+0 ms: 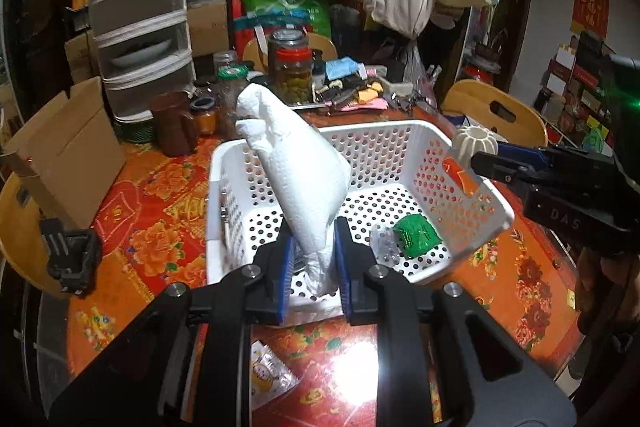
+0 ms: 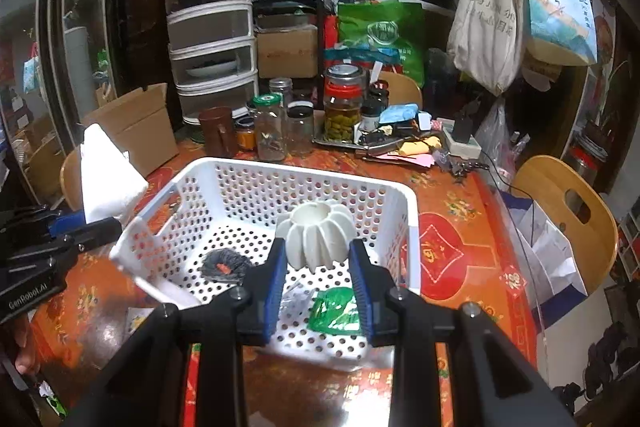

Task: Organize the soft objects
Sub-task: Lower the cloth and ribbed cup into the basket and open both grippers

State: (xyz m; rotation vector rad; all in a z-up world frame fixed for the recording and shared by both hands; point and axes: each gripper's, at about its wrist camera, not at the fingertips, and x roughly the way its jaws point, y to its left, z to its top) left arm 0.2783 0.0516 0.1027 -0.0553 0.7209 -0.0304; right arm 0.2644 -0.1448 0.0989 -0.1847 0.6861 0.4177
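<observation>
Two grippers are working over one white perforated basket that is sitting on my red and orange flowered tablecloth. Starting at the far left of the left wrist view, a flattened cardboard box is leaning near the table edge, and a small black holder is resting on the cloth just beside the basket. Moving right, my left gripper is pinching the lower end of a white paper towel between its blue pads; the towel is standing up tilted above the near rim of the basket. Farther right, on the basket floor, a green packet is lying next to a crumpled clear wrapper. In the right wrist view a dark round scrubber is also lying on the floor of the basket, to the left of the packet. At the right, my right gripper is clasping a ribbed white round object between its blue pads, holding it above the basket's interior. Behind the basket, several glass jars are standing in a cluster, and cloth bags are hanging at the upper right. A wooden chair is standing at the far right.
</observation>
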